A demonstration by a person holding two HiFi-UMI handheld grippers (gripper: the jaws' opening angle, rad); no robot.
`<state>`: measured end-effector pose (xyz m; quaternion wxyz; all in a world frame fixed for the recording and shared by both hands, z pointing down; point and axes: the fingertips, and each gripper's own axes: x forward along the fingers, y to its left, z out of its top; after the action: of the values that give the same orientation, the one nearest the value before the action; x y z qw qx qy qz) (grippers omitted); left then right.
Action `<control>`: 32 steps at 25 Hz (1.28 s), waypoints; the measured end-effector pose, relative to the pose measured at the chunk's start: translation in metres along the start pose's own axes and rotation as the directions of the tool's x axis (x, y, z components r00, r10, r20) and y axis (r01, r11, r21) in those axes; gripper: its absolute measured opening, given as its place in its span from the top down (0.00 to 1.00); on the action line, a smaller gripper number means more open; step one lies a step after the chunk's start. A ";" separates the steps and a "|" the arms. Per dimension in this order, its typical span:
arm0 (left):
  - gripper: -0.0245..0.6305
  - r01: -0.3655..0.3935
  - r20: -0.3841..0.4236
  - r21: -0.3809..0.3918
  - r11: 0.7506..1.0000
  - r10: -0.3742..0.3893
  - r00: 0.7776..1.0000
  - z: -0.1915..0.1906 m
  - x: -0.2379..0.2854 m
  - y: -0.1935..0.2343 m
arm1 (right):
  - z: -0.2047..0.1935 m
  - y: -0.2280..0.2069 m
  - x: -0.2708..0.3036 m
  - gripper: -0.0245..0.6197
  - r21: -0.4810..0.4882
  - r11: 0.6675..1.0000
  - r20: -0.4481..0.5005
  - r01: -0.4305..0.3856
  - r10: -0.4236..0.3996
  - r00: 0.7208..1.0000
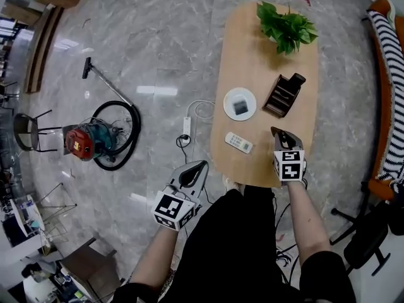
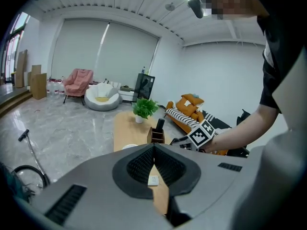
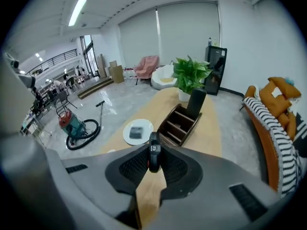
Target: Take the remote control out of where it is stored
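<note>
Right tool pinching a slim black remote. The remote is gripped right at the jaw tips, with only a narrow part of it showing above the pads. It is held over the near end of the bench, well clear of the wooden organiser. Removal from storage is judged done, or nearly so. A second dark remote is seen upright in the organiser's far compartment.

Left tool is pressed together with nothing in it. It is held off the bench's near edge, over the floor.

Step in hand is judged to be carrying the remote clear and setting it down.

- **Grip:** The pinch should be held firm. The hold is shallow and at the tips, so the remote could pivot or slip if the wrist is rolled fast.
- **Placement:** A bare patch of bench near the front edge is best picked, beside the white remote but not on it. The white plate with the dark item on it should be avoided.
- **Release:** The remote should be lowered until it rests flat on the wood. Only then should the jaws be spread. A drop from height risks a bounce off the edge.
- **Left tool:** It is not needed here and is best kept out of the right tool's path.
</note>
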<state>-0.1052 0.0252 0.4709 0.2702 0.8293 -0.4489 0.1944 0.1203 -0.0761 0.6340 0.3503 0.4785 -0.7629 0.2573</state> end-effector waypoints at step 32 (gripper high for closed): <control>0.95 0.016 -0.205 -0.064 0.998 -0.028 0.978 -0.035 0.085 -0.004 | -0.128 -0.065 0.110 0.79 0.930 0.360 -0.107 0.081 0.051 0.993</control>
<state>-0.0602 -0.0059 0.5452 0.3428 0.8009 -0.4150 0.2623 0.1836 -0.0698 0.8036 0.0644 0.5836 -0.4570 0.6681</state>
